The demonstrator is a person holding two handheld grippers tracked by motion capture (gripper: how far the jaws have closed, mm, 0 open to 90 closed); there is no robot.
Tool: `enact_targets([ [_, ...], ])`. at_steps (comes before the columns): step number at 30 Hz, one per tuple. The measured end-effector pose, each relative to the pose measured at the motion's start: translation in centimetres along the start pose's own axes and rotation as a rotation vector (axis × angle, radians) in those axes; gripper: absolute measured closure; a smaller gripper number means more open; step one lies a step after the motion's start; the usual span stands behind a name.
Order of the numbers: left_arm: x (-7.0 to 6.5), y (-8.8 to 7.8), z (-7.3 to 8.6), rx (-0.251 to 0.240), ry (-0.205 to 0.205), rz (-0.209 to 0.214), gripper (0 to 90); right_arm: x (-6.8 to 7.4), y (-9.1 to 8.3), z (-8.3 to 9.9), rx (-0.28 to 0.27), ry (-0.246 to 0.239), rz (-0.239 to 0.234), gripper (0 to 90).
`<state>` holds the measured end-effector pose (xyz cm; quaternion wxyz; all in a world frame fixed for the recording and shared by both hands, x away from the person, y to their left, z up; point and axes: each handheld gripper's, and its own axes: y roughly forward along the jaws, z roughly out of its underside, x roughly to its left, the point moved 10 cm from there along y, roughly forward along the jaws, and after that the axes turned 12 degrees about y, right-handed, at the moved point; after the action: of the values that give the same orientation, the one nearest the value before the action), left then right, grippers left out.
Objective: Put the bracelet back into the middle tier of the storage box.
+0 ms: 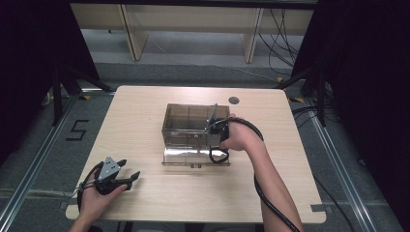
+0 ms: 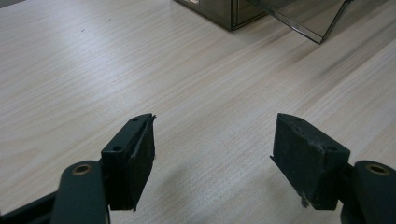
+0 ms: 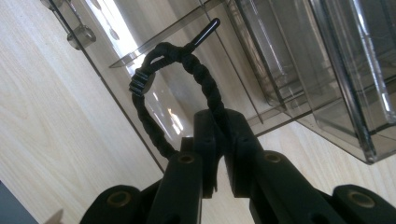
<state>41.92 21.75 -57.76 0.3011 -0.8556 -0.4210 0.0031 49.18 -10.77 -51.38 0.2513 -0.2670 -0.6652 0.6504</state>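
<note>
On the wooden table (image 1: 145, 111), left gripper (image 2: 212, 154) fingers gape empty; right gripper (image 3: 219, 140) fingers pinch a black cord loop (image 3: 154, 84).

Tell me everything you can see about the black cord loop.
The cord loop is a black braided or twisted cord closed into a ring, knotted at the top, with a stiff glossy tip sticking out past the knot and a small ribbed bead on one side. The right gripper pinches its lower part between shut jaws, holding it up beside the smoky clear plastic box.

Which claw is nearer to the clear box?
Right. The right claw is at the clear box, shut on a black cord loop. The left claw rests open near the table's front-left.
</note>
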Motion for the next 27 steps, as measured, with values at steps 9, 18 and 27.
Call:
enact_targets([
  [9, 0.0, 0.0, 0.0, 0.002, 0.001, 0.002, 29.4, -0.1, 0.6, -0.2, 0.010, -0.010, -0.005, 84.6],
  [18, 0.0, 0.0, 0.0, 0.002, 0.003, 0.001, 29.4, 0.0, 0.8, -0.3, 0.004, -0.012, -0.013, 84.6],
  [27, 0.0, 0.0, 0.0, 0.003, 0.003, 0.002, 29.4, -0.1, 1.2, -0.6, 0.007, -0.057, -0.004, 84.7],
])
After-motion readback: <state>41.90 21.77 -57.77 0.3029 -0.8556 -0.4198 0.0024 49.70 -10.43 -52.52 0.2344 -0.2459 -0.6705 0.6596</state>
